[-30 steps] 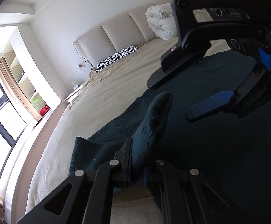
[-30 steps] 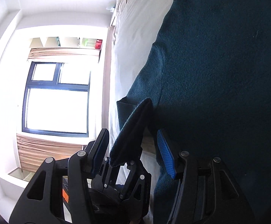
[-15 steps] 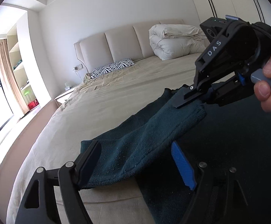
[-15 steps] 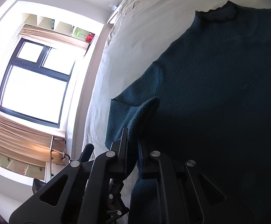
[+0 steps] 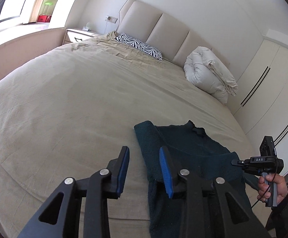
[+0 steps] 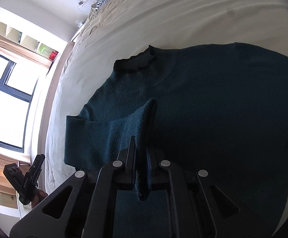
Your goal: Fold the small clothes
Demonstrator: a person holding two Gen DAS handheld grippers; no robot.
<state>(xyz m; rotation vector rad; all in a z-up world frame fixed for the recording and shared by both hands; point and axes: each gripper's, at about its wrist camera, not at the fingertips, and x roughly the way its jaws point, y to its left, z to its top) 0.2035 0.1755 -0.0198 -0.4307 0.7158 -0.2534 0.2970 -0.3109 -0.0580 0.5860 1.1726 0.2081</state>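
My right hand-held gripper (image 6: 141, 170) is clenched on the sleeve (image 6: 124, 127) of the dark green sweater (image 6: 213, 103), which lies flat on the bed (image 5: 74, 103) in the lower right of the left view. My left hand-held gripper (image 5: 144, 166) hangs released and empty above the sheet. I judge the fold barely begun: one sleeve crosses the body, everything else remains.
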